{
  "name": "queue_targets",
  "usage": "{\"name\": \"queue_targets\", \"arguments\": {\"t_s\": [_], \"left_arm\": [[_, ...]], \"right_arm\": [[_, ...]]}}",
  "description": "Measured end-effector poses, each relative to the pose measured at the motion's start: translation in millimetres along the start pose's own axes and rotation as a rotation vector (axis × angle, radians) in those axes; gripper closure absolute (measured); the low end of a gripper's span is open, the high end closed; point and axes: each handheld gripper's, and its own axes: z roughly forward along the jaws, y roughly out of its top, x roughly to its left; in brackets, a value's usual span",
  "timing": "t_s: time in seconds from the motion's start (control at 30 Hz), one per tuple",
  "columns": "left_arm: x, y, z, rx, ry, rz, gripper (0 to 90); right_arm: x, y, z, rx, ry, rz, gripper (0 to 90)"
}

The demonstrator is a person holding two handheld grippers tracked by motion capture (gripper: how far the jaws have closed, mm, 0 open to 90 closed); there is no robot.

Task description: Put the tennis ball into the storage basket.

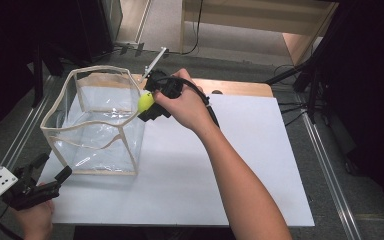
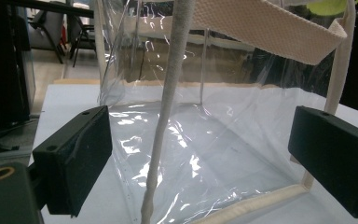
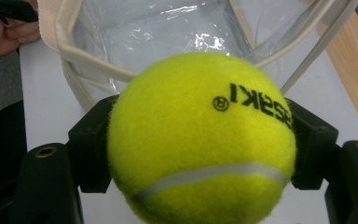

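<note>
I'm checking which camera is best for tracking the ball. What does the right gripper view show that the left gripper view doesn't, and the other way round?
The right gripper view alone shows the tennis ball whole, clamped between the right gripper's jaws, with black lettering and a white seam, and the bag's open rim just beyond it.

The left gripper view alone shows the left gripper with its jaws wide apart, nothing between the pads, facing a corner seam of the bag, and a sliver of yellow at the top edge.

Both show the clear bag with cream trim on the white table surface.
</note>
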Motion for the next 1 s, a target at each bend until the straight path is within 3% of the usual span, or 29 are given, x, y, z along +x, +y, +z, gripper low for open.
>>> {"name": "queue_targets", "arguments": {"t_s": [0.33,1.0], "left_arm": [[0.0,0.1,0.1,-0.003,-0.001,-0.003,6.5],[0.2,0.2,0.0,-0.002,-0.002,-0.006,6.5]], "right_arm": [[2.0,10.2,-8.9,-0.015,-0.001,-0.015,23.8],[9.7,32.5,-4.4,-0.014,0.015,-0.049,23.8]]}}
